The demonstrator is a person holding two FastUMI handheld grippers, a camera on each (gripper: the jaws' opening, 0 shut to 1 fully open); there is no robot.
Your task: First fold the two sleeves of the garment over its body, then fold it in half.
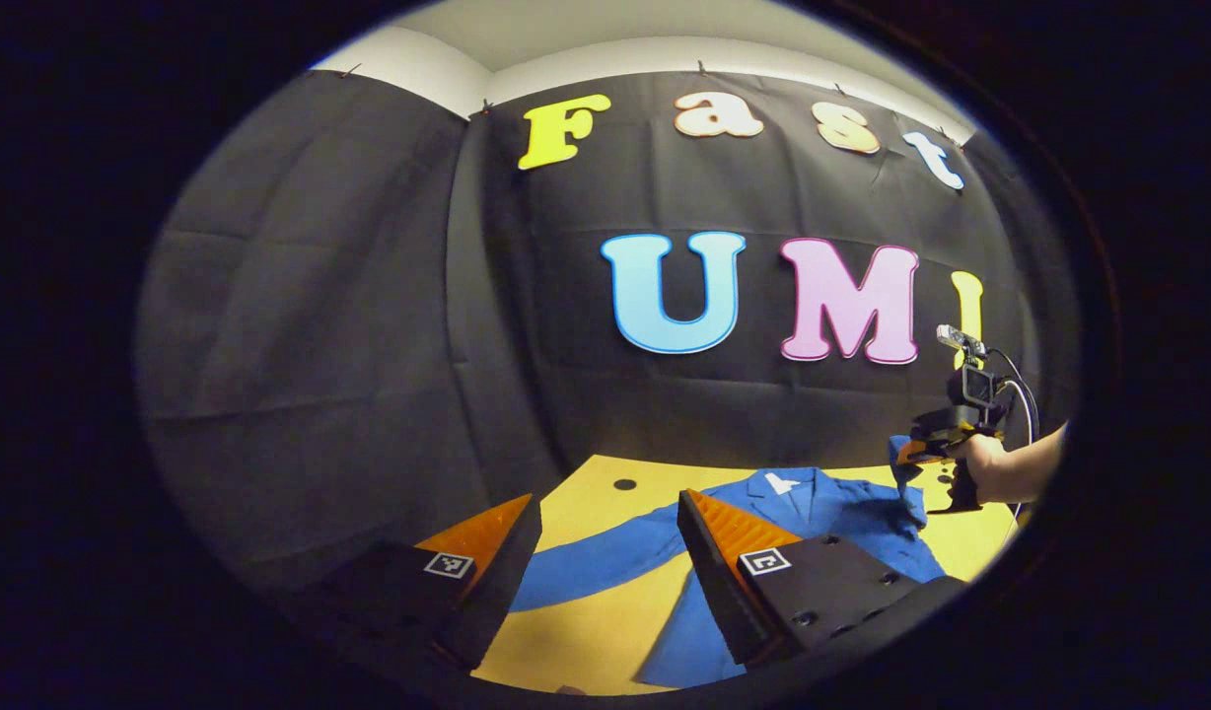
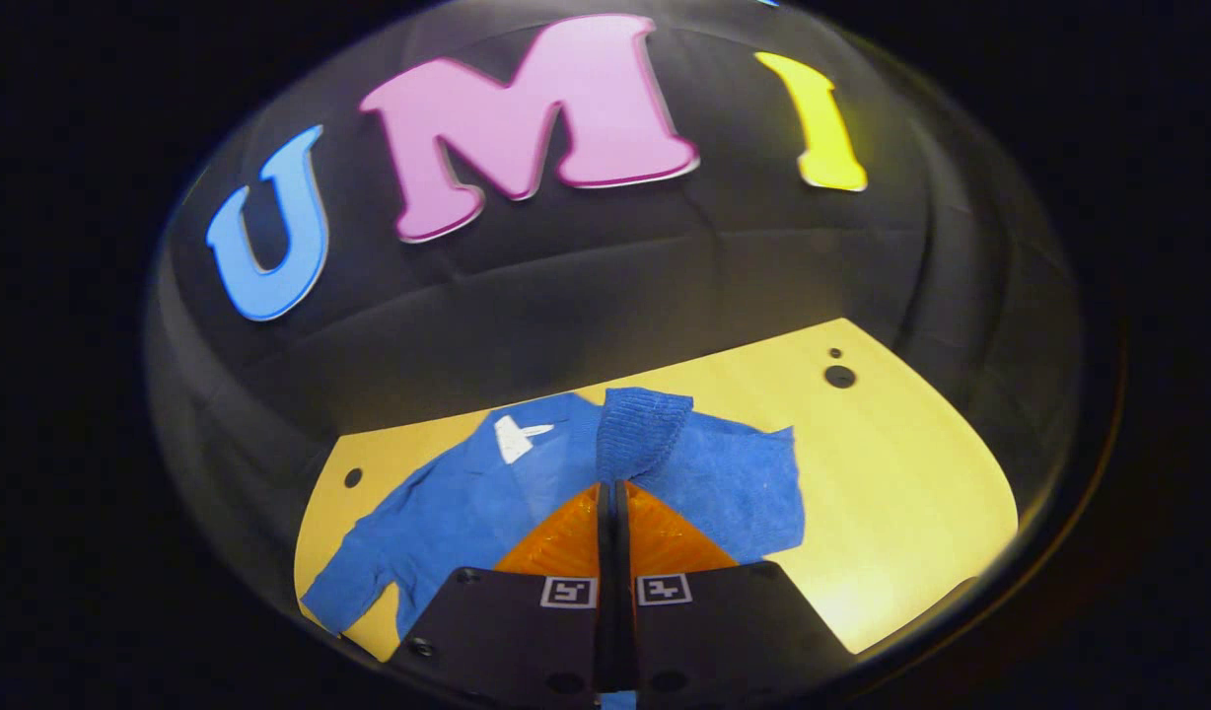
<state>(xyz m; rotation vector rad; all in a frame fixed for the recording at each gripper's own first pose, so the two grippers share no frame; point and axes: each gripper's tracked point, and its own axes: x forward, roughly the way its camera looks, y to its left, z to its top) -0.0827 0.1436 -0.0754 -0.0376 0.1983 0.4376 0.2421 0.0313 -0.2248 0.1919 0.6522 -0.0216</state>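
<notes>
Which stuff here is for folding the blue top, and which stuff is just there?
For the job:
- blue garment, lying on the table
- its right sleeve cuff, pinched and lifted by the right gripper
- its other sleeve, still spread out flat
- left gripper, fingers apart above that sleeve

Just there:
- yellow table
- black cloth wall

Right gripper (image 2: 613,490) fingers closed together, pinching the blue garment's (image 2: 467,503) ribbed cuff (image 2: 643,429), lifted above the garment body. Other sleeve (image 2: 354,582) lies flat on yellow table (image 2: 901,473).
</notes>
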